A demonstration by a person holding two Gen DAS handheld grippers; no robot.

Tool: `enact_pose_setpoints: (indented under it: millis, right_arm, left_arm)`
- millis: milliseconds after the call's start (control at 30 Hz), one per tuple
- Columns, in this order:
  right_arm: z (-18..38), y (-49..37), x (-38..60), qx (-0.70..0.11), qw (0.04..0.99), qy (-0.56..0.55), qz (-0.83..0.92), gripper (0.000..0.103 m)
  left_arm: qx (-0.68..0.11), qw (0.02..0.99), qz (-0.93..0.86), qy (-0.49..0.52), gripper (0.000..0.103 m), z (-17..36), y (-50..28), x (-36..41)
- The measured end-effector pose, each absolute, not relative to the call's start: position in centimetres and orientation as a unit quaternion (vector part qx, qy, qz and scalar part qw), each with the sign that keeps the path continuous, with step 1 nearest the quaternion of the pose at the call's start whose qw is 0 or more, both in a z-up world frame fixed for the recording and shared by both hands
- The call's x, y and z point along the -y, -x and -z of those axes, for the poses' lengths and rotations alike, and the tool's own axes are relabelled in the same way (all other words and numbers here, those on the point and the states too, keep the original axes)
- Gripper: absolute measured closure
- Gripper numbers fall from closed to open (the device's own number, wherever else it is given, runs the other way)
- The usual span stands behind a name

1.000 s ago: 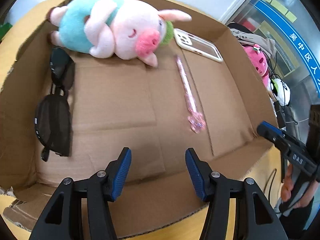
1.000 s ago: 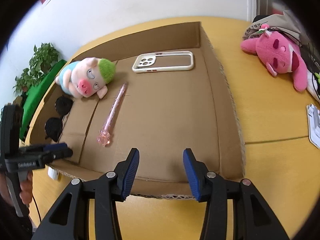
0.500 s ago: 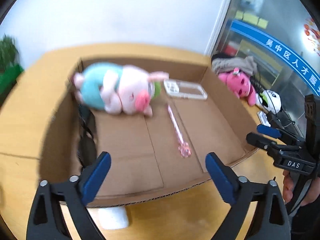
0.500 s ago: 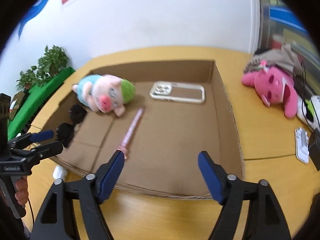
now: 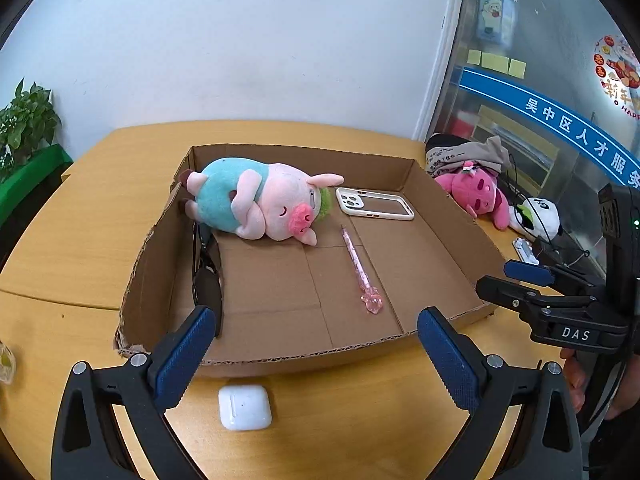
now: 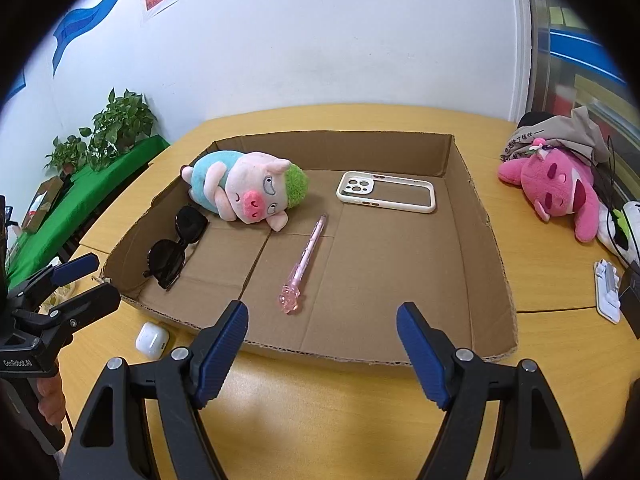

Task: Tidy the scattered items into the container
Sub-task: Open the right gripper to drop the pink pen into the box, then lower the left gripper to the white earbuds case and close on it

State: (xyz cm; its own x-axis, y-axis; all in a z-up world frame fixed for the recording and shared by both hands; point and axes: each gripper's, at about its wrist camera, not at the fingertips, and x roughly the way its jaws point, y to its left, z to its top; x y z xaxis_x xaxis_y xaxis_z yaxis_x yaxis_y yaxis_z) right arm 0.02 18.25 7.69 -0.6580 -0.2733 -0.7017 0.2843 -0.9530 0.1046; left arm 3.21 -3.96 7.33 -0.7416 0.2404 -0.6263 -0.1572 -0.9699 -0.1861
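White earbud case (image 5: 245,407) outside cardboard box (image 5: 280,354)

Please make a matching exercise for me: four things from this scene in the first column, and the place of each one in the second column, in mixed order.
Things:
1. sunglasses
2. phone case
3. pink pen
4. white earbud case

Places:
a. on the table, outside the box's near wall
b. by the box's far wall, right of the plush pig
c. along the box's left wall
d. middle of the box floor

Pairs: 1-c, 2-b, 3-d, 4-a
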Motion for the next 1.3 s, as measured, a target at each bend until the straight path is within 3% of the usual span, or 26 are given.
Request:
enact_pose_setpoints:
  millis: [1000,1300]
  right_arm:
    - [-6.6,-0.4,-18.4,0.002,0.149,-0.399,0.905,0.026]
    - [-5.6,-0.3,-18.2,0.005,0.154,-0.414,0.897,0.026]
  left_arm:
    - [0.065,0.104,-0.922,0.367,0.0,-5.1,-3.8,4.9]
    - [0.064,0.084,-0.905,0.412,0.001,-1.4,-4.1,6.2]
